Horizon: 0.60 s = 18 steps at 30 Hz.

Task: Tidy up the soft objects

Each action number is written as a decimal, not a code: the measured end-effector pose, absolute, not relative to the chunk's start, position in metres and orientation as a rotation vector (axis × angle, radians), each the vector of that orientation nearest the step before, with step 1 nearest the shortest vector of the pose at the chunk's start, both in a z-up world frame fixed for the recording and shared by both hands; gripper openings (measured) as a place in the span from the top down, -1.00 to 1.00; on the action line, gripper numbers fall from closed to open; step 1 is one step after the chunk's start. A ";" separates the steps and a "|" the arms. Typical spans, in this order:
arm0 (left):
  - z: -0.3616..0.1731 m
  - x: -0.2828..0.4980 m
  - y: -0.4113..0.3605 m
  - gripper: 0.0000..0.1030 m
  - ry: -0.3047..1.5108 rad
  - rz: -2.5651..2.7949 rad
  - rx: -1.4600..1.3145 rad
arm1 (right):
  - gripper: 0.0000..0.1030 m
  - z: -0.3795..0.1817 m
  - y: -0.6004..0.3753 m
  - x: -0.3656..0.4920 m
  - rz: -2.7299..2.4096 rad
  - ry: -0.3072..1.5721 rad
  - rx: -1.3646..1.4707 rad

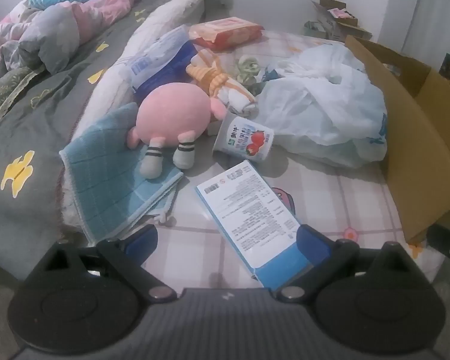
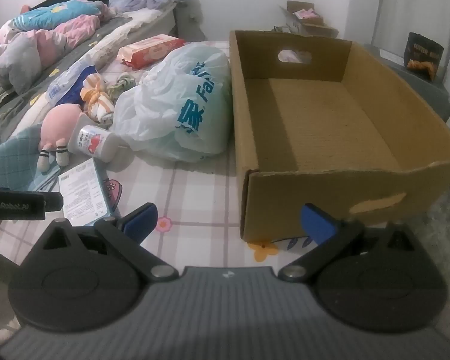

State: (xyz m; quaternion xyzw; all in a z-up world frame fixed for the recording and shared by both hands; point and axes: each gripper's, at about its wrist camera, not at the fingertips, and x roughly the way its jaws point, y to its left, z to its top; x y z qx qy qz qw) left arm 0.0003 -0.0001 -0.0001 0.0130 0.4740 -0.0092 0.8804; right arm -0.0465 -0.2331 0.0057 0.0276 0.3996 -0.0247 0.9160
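A pink plush toy with striped socks lies on a folded blue towel; both also show in the right wrist view, the plush toy on the towel. An orange-striped knotted cloth and a green knotted rope lie behind it. My left gripper is open, low over the checked sheet, with a blue-and-white carton reaching between its fingers, untouched by the pads. My right gripper is open in front of the empty cardboard box.
A white yoghurt cup lies on its side beside a white plastic bag. A red wipes pack and a blue package sit further back. Crumpled bedding covers the bed at left. The left gripper's body enters the right view.
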 end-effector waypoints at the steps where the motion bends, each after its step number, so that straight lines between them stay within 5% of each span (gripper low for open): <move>1: 0.000 0.001 0.000 -0.93 0.989 -0.020 0.028 | -0.98 0.005 -0.233 -0.046 -0.054 0.824 0.048; 18: -0.001 0.001 -0.001 -0.93 0.987 -0.018 0.028 | -0.98 0.002 -0.234 -0.043 -0.055 0.831 0.057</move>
